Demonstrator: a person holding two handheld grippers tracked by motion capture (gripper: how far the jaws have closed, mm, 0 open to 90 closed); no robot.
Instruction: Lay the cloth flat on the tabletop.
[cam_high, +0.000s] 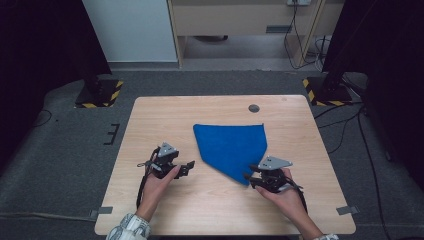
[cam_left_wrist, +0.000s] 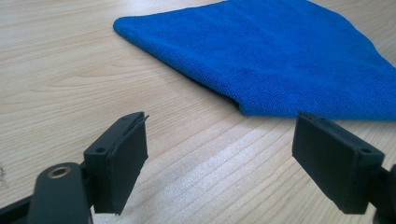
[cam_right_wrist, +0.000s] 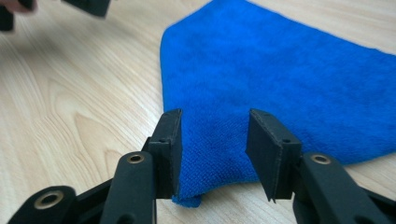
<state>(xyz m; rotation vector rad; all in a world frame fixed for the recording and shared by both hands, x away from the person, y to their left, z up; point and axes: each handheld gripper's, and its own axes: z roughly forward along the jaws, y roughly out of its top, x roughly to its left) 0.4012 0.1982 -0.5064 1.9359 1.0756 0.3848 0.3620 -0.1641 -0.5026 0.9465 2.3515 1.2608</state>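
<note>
A blue cloth lies folded to a rough triangle in the middle of the wooden table, its point toward the front edge. My left gripper rests low to the left of the cloth. In the left gripper view the left gripper is open over bare wood, the cloth's folded edge just ahead. My right gripper sits at the cloth's near point. In the right gripper view the right gripper straddles that corner of the cloth, with gaps showing beside the pads.
A round grey cable hole sits near the table's far edge. Tape strips mark the front corners. Two stands with yellow-black bases flank the table on the floor. The left gripper's jaws show at the top left of the right gripper view.
</note>
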